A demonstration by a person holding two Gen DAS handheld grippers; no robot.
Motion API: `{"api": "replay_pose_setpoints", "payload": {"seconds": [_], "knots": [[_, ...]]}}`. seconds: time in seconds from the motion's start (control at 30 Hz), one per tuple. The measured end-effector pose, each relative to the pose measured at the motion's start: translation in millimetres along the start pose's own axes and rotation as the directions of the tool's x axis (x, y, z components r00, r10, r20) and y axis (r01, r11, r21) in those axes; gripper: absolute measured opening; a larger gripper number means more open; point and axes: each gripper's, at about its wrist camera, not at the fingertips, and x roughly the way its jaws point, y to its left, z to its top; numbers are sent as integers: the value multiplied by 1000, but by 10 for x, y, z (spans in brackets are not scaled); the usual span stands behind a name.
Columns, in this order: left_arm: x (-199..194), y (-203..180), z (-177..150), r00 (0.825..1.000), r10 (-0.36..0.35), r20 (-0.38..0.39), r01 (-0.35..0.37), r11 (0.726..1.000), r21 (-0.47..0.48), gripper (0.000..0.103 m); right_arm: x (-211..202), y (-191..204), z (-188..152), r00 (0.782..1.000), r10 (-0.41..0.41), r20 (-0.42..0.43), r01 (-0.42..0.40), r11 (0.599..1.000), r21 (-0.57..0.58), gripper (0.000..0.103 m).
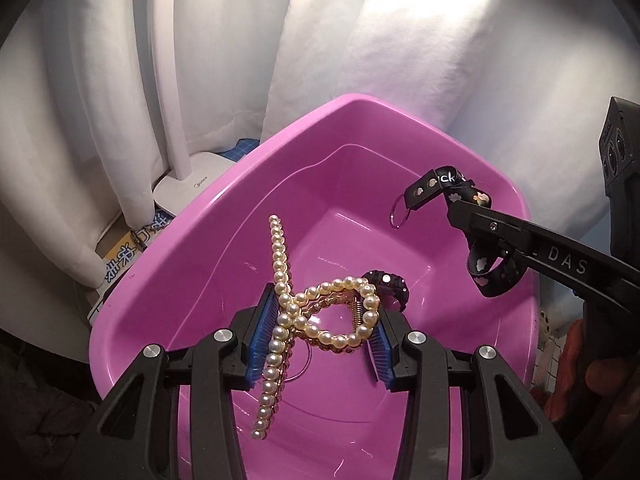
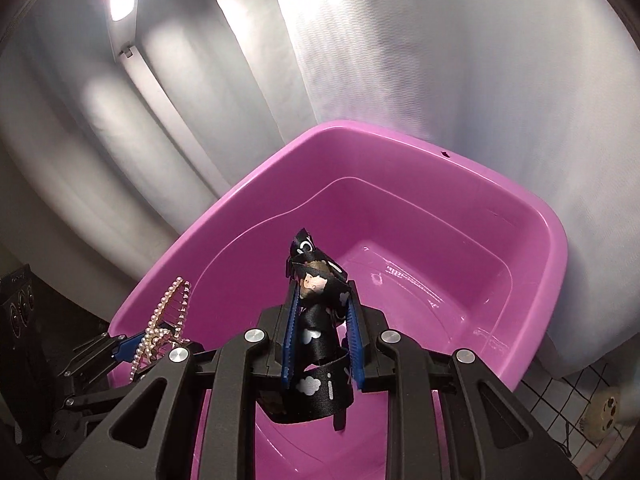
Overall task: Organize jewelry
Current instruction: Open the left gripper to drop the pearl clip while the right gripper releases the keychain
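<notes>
pearl clip (image 1: 320,312), stiff, likely slippery, sits clamped in left gripper (image 1: 320,330); right gripper (image 2: 320,320) pinches limp strap (image 2: 318,332) over tub (image 1: 180,248).

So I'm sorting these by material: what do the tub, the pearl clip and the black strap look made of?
Pink tub: glossy moulded plastic, bright reflections. Pearl clip: pearly beads, likely imitation, on gold-toned metal with a coil spring. Black strap: satiny woven ribbon, printed clouds, with a metal ring.

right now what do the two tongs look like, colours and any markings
Both tongs are matte black plastic with ribbed blue pads on the inner faces and round silver bolts at the pivots. The left tongs and the right tongs match. White letters, "DAS", run along the right one's finger.
</notes>
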Motion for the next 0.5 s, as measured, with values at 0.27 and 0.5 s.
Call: {"api": "replay_pose_setpoints", "payload": {"seconds": [0.27,0.5], "knots": [[153,38,22,998,-1,-55,1,1000,-12,42,171,-88,-2,996,-57,-62,59,998,22,24],[79,96,70,999,29,-24,-30,999,-40,81,258,-46,-15,995,-69,-74,71,997,26,50]]}}
